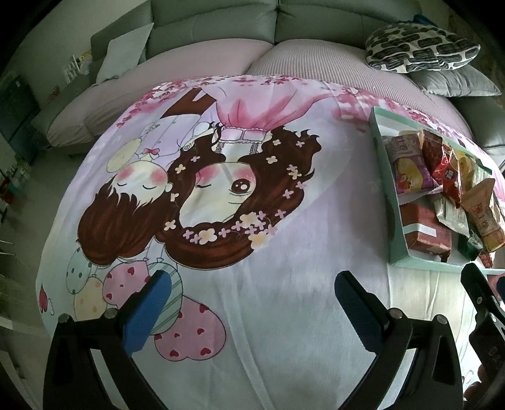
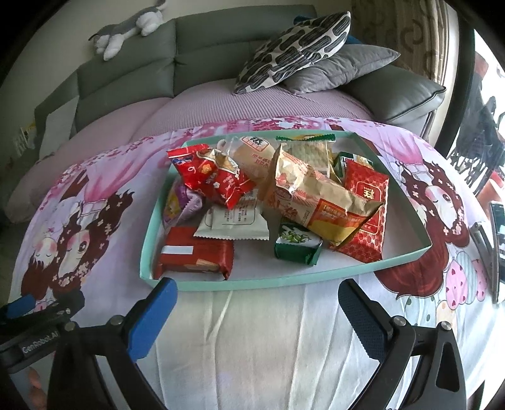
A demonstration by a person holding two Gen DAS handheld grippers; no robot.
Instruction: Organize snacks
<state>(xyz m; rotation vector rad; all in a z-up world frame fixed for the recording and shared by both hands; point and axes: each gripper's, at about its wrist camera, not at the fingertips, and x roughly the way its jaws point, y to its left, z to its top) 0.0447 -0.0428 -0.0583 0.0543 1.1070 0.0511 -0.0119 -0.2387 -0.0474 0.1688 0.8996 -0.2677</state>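
A shallow teal box point(image 2: 246, 281) sits on a cartoon-print cloth and holds several snack packs: a tan crinkled bag point(image 2: 318, 198), red packets point(image 2: 214, 178), a red biscuit pack point(image 2: 195, 257), a small green pack point(image 2: 298, 247) and a white wrapper point(image 2: 233, 220). My right gripper point(image 2: 257, 302) hovers open just in front of the box's near wall, with nothing between its fingers. My left gripper point(image 1: 252, 293) is open over bare cloth to the left of the box point(image 1: 396, 217), holding nothing. In the left wrist view the right gripper's finger shows at the right edge.
The cloth point(image 1: 284, 299) covers a table in front of a grey sofa point(image 2: 132, 79). A patterned cushion point(image 2: 296, 47) and a grey cushion point(image 2: 344, 67) lie on the sofa. A plush toy point(image 2: 126, 28) rests on its back. A phone-like object point(image 2: 498, 239) lies at the right edge.
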